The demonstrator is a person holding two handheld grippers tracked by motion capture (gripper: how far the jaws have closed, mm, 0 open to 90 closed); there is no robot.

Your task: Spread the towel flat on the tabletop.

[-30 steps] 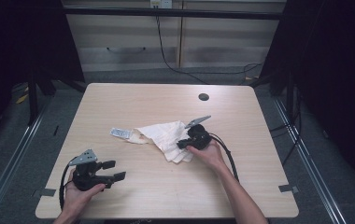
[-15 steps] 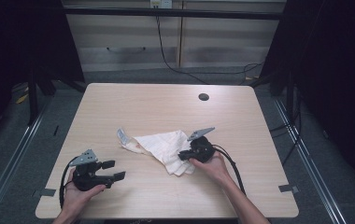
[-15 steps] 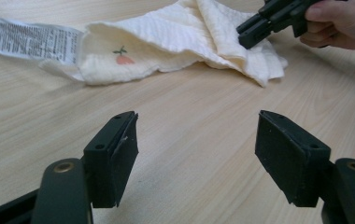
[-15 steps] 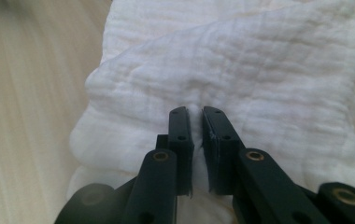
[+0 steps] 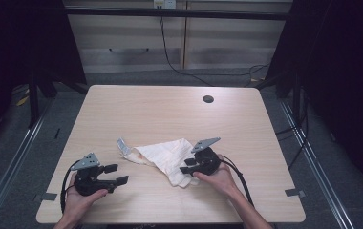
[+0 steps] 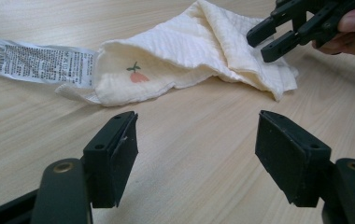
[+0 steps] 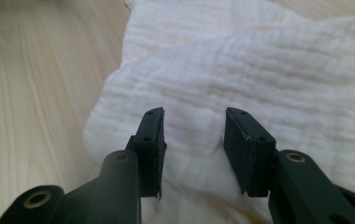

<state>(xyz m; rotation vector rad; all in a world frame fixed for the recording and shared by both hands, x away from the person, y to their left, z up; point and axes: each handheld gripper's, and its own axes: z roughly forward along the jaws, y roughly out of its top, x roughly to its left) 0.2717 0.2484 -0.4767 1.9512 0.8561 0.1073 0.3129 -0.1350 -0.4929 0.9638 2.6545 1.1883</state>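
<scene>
A crumpled cream cloth lies on the wooden table, with a white printed label at its left end. In the left gripper view the cloth shows a small red fruit print beside the label. My right gripper hovers over the cloth's right part. Its jaws have just been opening, and the folded cloth lies under my right gripper, not pinched. My left gripper rests open near the front left. Bare wood lies beyond my left gripper, and the right gripper shows farther off.
A round cable hole sits in the table's far right part. Pale cabinets stand beyond the far edge, and dark floor drops away on both sides. Cables trail from both grippers toward the front edge.
The right gripper has moved toward the front edge, dragging the cloth and its label a little that way. Its jaws, shut on the cloth before, now stand apart. The left gripper has stayed put.
</scene>
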